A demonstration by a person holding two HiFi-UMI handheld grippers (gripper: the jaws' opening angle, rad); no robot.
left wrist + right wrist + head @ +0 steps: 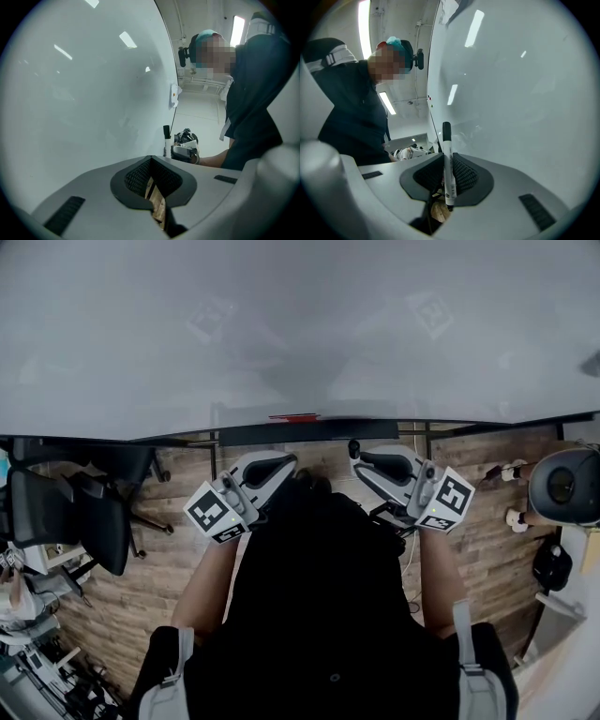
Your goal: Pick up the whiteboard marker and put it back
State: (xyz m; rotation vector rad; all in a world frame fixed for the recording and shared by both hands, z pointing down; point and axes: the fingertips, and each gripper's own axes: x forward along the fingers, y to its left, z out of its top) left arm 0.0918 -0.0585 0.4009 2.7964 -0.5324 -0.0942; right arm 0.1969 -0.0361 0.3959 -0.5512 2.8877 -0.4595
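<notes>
Count's simple: two grippers, the left gripper [279, 463] and the right gripper [367, 461], so two marker cubes [214, 512]. One whiteboard marker [447, 164], one whiteboard [300, 324], one person [319, 615]. The black office chairs [89, 507] overlap, so no telling how many.

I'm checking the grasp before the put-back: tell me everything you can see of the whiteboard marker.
The whiteboard marker is a slim white barrel, plastic by its look, with a black cap on its upper end and small dark print low on the barrel. It stands about upright, clamped along its lower half between the dark ribbed tongs of the right gripper, with the cap end sticking out beyond them. The whiteboard is close beside it; whether they touch cannot be told.
</notes>
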